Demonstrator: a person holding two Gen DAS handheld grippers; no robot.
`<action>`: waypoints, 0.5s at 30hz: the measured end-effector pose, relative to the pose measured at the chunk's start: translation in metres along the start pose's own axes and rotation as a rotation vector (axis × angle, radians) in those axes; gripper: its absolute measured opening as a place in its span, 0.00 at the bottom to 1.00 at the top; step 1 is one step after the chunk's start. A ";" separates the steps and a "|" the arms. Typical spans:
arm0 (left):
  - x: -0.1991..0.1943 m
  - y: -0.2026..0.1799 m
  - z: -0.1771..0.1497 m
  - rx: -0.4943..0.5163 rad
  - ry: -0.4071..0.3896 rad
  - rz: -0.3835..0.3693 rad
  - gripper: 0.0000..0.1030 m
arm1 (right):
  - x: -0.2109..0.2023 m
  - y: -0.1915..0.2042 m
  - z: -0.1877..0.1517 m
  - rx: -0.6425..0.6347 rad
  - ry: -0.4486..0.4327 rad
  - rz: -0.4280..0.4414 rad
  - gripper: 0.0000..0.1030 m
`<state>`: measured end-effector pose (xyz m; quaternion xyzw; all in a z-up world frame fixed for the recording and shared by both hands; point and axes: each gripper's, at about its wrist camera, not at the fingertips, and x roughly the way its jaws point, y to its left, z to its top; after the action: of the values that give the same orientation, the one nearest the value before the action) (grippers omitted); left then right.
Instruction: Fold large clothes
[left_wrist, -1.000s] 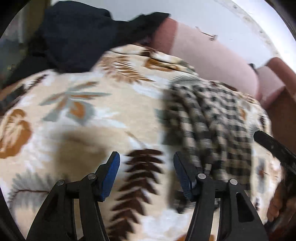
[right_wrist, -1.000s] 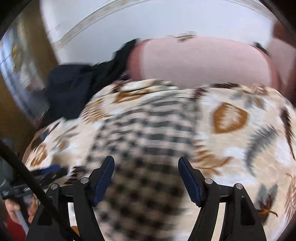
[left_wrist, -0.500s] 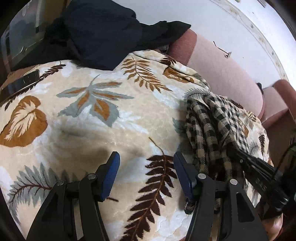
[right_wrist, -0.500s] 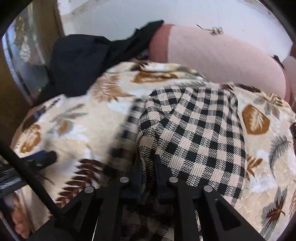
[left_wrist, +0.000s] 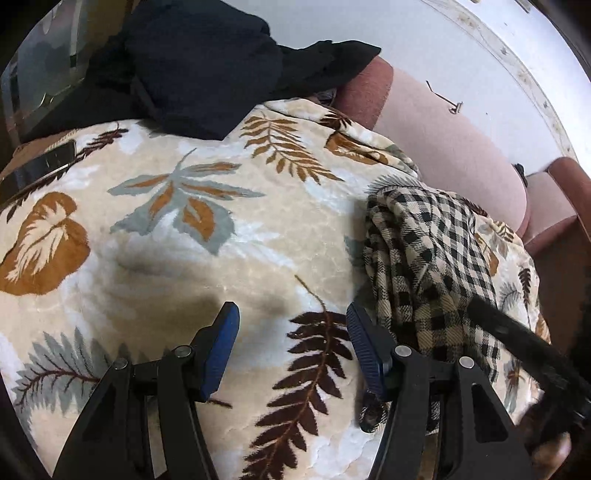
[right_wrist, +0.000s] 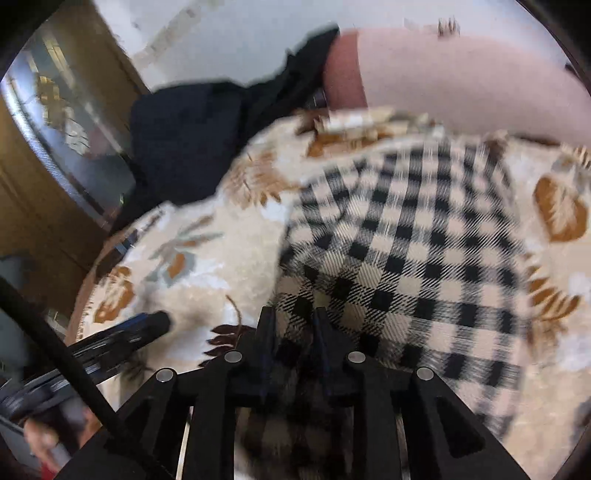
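With your right gripper (right_wrist: 291, 325) clamped on the near edge of the black-and-cream checked woven garment (right_wrist: 402, 236) lying on the leaf-patterned plush blanket (left_wrist: 166, 229), bring your wide-open, empty left gripper (left_wrist: 291, 325) beside it to pinch its left edge.

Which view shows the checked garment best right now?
Left wrist: the checked garment is sharp, its bunched folds visible. Right wrist shows it larger but motion-blurred, with the right gripper shut on its near edge.
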<state>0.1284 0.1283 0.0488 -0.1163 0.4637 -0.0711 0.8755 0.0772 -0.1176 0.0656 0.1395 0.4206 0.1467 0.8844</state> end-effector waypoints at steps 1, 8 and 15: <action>0.000 -0.001 0.000 0.005 -0.004 0.001 0.58 | -0.011 -0.002 -0.005 0.005 -0.015 -0.011 0.23; -0.005 -0.010 -0.004 0.015 -0.042 -0.012 0.58 | 0.026 -0.007 -0.057 0.007 0.124 -0.008 0.23; -0.012 -0.036 -0.013 0.069 -0.069 -0.107 0.58 | -0.008 -0.025 -0.056 0.065 0.095 0.069 0.22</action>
<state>0.1107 0.0941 0.0608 -0.1130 0.4238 -0.1297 0.8893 0.0315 -0.1372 0.0278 0.1753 0.4617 0.1702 0.8527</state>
